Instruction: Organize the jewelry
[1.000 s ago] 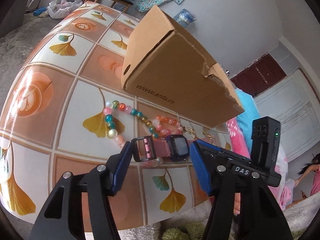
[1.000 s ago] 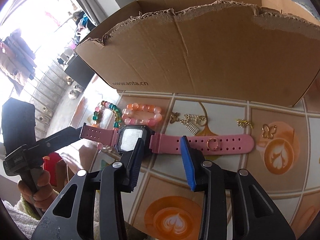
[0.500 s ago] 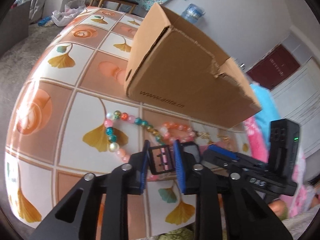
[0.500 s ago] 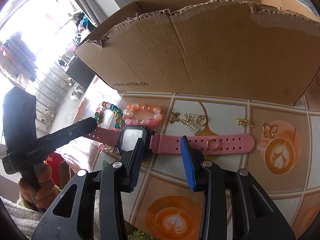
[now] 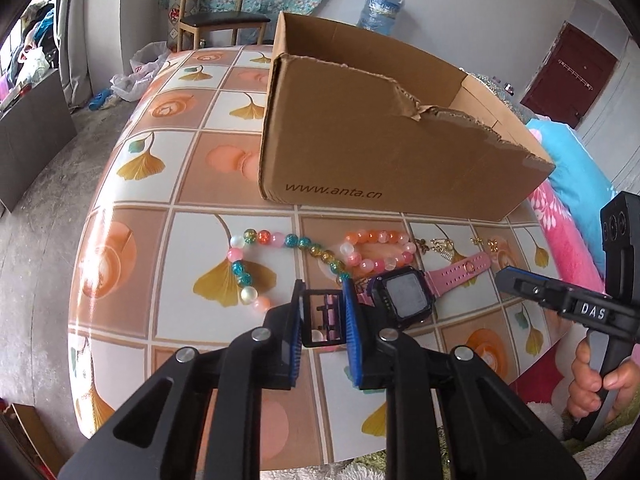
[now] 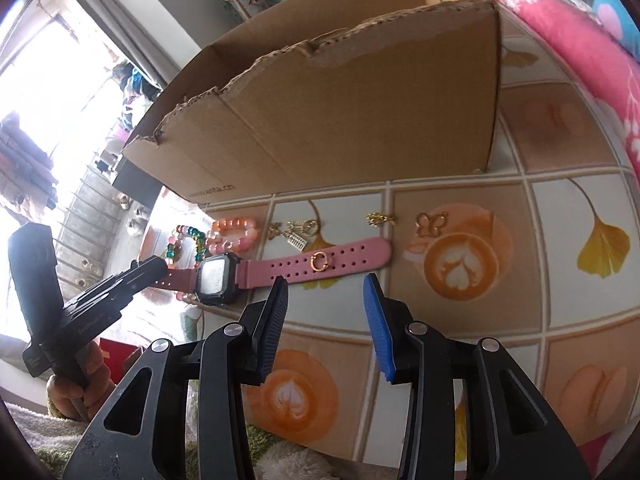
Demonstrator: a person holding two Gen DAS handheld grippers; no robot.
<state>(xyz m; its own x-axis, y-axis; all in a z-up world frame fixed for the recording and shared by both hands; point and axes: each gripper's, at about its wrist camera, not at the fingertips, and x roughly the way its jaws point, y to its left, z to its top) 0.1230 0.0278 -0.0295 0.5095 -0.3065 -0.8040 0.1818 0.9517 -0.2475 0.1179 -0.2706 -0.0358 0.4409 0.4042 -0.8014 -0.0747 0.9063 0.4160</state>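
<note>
A pink-strapped watch point(image 5: 404, 296) with a black square face lies on the patterned table point(image 5: 168, 168). My left gripper point(image 5: 322, 316) is shut on its black buckle end. In the right wrist view the watch point(image 6: 280, 268) stretches left to right with a small gold ring point(image 6: 319, 261) on its strap. My right gripper point(image 6: 325, 300) is open and empty, just in front of the strap. A multicoloured bead bracelet point(image 5: 280, 256) and a pink-orange bead bracelet point(image 5: 376, 250) lie behind the watch. An open cardboard box point(image 5: 384, 136) stands behind them.
Small gold charms point(image 6: 298, 232) and a gold butterfly charm point(image 6: 431, 222) lie on the table by the box point(image 6: 340, 112). A pink and blue blanket point(image 5: 568, 200) lies to the right. A wooden chair point(image 5: 216, 12) stands beyond the table.
My left gripper closed on the watch's buckle end and tilted up to face the box. My right gripper opened wider and drew back to the right, off the strap.
</note>
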